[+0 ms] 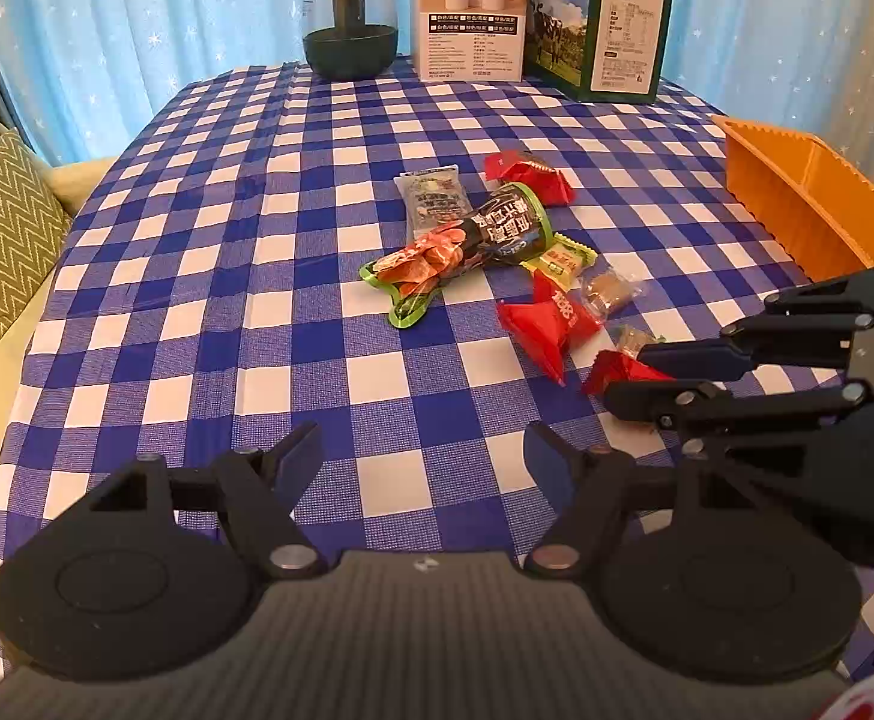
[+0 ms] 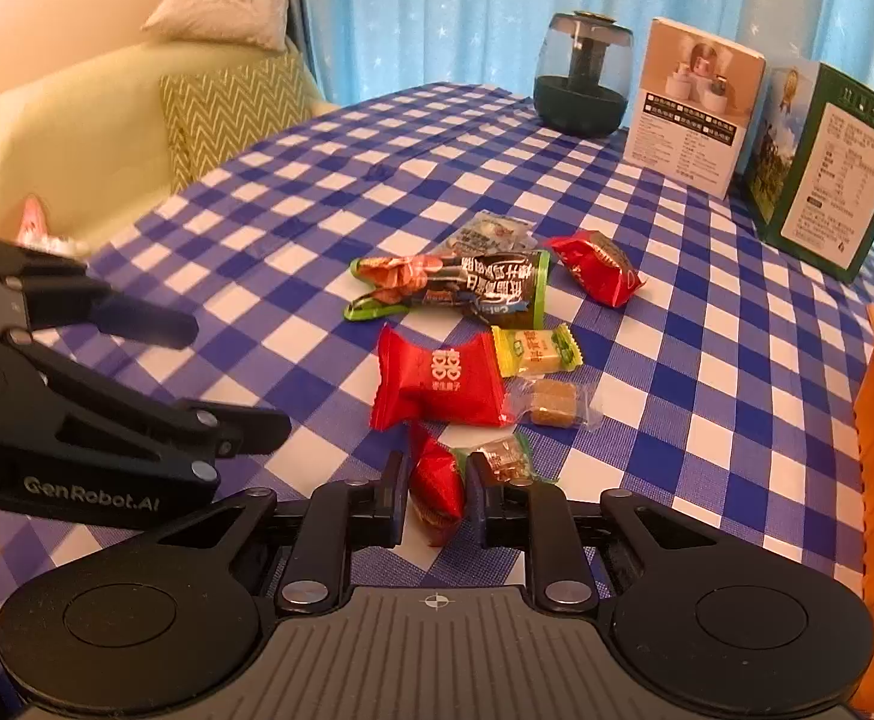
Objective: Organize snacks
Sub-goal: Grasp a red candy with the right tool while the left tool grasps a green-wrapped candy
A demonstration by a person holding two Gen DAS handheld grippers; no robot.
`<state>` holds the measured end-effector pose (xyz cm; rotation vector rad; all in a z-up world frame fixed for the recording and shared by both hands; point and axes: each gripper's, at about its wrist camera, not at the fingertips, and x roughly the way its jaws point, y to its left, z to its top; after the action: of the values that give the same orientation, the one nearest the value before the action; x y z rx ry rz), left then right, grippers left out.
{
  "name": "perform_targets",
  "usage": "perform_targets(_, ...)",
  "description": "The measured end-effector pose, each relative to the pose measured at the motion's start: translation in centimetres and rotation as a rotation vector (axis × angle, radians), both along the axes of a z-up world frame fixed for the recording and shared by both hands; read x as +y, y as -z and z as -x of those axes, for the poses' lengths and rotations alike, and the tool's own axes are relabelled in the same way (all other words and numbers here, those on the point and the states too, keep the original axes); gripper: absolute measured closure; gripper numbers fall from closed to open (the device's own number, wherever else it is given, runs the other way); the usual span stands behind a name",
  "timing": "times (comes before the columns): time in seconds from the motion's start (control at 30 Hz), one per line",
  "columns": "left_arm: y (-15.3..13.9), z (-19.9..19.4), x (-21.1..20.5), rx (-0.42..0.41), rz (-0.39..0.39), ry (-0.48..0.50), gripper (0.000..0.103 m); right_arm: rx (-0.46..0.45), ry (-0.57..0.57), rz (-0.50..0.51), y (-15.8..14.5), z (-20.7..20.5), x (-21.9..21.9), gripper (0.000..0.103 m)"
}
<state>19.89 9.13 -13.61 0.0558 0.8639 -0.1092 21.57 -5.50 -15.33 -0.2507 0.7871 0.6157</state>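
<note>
The right gripper (image 2: 436, 495) closes its two fingers around a small red candy packet (image 2: 435, 489) at the near edge of a snack pile on a blue checked tablecloth (image 2: 329, 192), the wrapper pinched upright between the pads. The grip takes the packet's narrow body, probably so it can be lifted clear without dragging its neighbours.

Just beyond the fingertips lie a clear-wrapped sweet with green ends (image 2: 500, 456), a larger red packet with white characters (image 2: 437, 384), a brown sweet in clear wrap (image 2: 551, 402) and a yellow-green bar (image 2: 536, 351). Farther ahead are a long dark pouch with green trim (image 2: 449, 288), a pale sachet (image 2: 488, 231) behind it and another red packet (image 2: 596, 267).

The left gripper (image 1: 422, 459) hangs over bare cloth short of the pile, fingers spread wide and holding nothing, seemingly waiting its turn.

An orange tray (image 1: 809, 204) stands to the right of both sets of fingers, well apart from the pile; it looks like the likely destination. At the table's far end a dark humidifier (image 1: 350, 30) and two cartons (image 1: 467, 12) stand clear of the work.
</note>
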Motion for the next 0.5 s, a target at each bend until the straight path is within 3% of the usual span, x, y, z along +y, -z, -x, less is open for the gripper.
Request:
perform_targets(0.17,-0.3,0.2,-0.4,-0.011,0.031,0.028,0.033,-0.022,0.021,-0.019,-0.6,0.8,-1.0,0.084)
perform_targets(0.3,-0.8,0.2,-1.6,-0.033,0.068,0.095,0.035,-0.025,0.122,-0.075,-1.7,1.5,-4.3,0.084)
perform_targets(0.5,-0.6,-0.9,-5.5,-0.040,0.051,0.239,0.049,0.035,0.283,-0.111,-1.4,1.2,-9.5,0.084)
